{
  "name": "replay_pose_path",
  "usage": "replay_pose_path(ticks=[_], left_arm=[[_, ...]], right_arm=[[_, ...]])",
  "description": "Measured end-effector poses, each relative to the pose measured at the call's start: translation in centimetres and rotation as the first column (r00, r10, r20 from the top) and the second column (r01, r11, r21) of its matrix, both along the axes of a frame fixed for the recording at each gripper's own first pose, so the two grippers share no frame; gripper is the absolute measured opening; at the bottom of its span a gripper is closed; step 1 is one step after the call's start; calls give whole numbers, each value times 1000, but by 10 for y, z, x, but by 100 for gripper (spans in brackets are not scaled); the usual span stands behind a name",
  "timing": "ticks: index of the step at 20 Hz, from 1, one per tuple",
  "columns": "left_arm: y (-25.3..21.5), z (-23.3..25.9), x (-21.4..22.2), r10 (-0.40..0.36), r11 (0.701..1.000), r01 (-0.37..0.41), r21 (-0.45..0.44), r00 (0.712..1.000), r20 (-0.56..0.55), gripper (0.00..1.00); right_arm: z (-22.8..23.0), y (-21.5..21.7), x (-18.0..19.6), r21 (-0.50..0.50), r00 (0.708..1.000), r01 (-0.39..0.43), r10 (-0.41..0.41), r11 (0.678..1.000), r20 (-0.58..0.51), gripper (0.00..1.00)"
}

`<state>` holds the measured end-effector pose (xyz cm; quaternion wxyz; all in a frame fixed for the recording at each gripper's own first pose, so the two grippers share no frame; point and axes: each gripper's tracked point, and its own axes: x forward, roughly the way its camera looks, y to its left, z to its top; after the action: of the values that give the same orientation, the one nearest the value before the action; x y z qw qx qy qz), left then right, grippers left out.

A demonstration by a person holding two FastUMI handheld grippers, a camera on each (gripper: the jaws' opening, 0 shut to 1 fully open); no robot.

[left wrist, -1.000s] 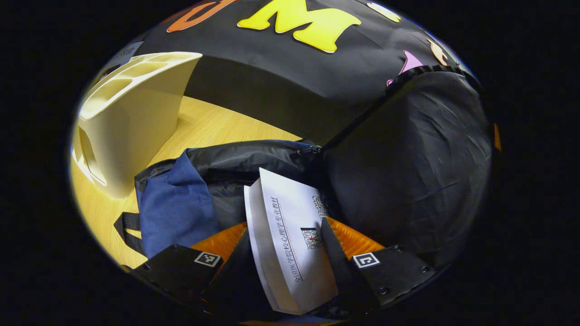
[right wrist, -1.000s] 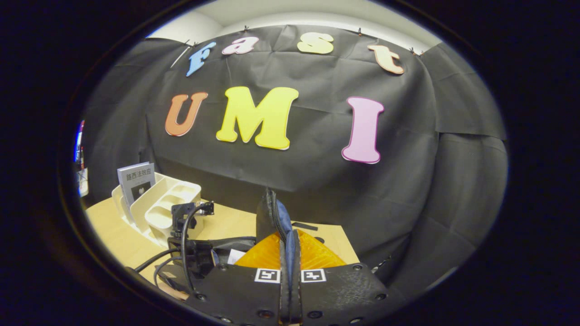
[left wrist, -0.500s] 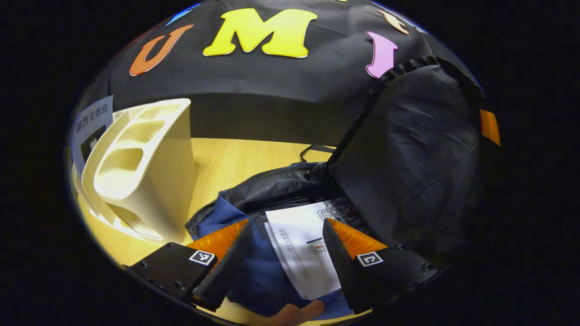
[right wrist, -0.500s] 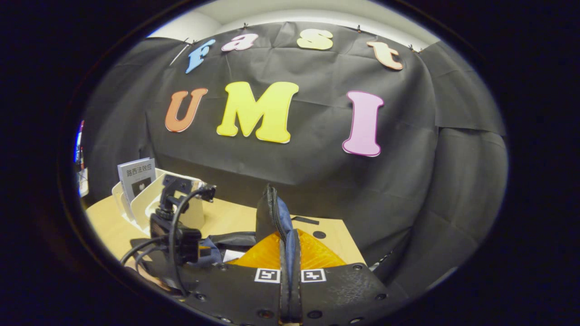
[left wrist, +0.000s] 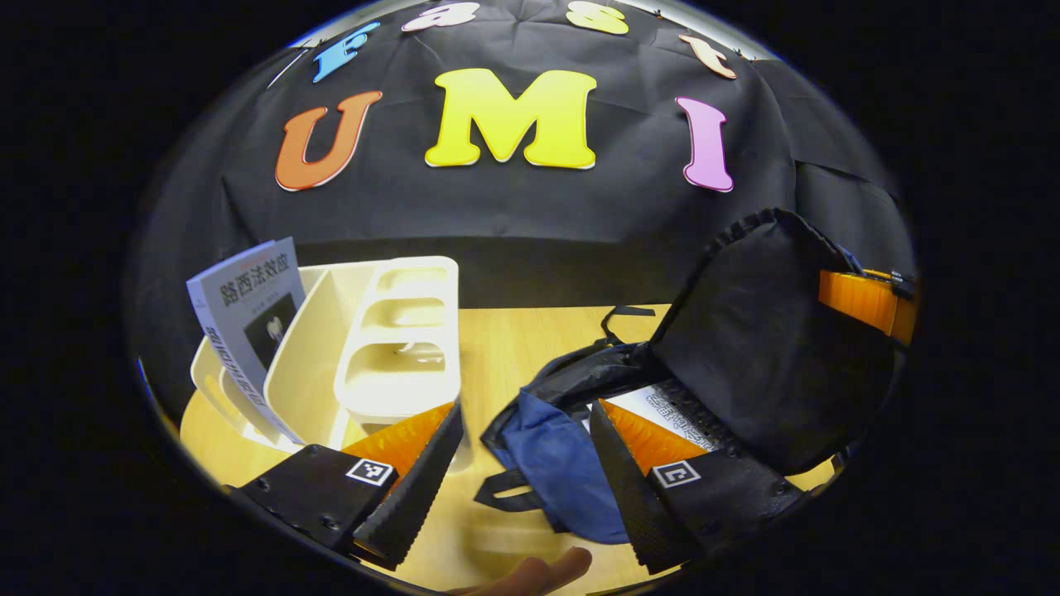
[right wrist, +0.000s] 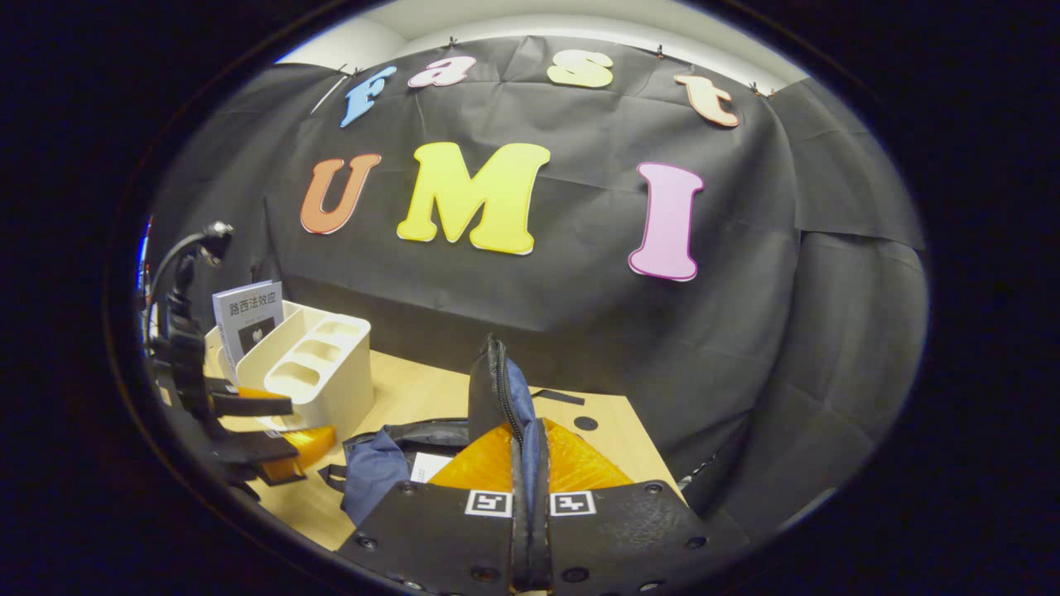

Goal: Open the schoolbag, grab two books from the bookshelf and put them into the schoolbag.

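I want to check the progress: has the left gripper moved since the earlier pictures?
Yes. The left gripper has drawn back from the schoolbag toward the white bookshelf, empty.

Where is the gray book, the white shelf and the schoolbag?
gray book (left wrist: 248, 298), left gripper view, on its front cover.
white shelf (left wrist: 397, 389), left gripper view, on its compartment wall.
schoolbag (left wrist: 770, 348), left gripper view, on its raised black flap.
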<state>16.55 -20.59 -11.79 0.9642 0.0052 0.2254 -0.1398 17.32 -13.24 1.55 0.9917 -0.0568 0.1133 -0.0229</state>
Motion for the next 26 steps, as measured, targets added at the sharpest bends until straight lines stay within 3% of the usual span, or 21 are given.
replay_pose_path(ticks=[8, 11, 19, 26], left_arm=[[98, 37, 12, 128, 991, -130, 34, 990, 60, 99], [126, 55, 23, 156, 986, -159, 41, 985, 75, 99], [202, 111, 70, 230, 962, -249, 117, 961, 152, 98], [244, 119, 124, 252, 951, -260, 166, 965, 71, 96]], right_arm=[[-7, 16, 6, 16, 1000, 2, -2, 1000, -9, 2], [-13, 35, 6, 49, 998, -53, 55, 997, -24, 2], [-19, 31, 9, 51, 999, -18, 19, 999, -31, 2], [-25, 25, 9, 83, 999, -14, 17, 996, -33, 2]])
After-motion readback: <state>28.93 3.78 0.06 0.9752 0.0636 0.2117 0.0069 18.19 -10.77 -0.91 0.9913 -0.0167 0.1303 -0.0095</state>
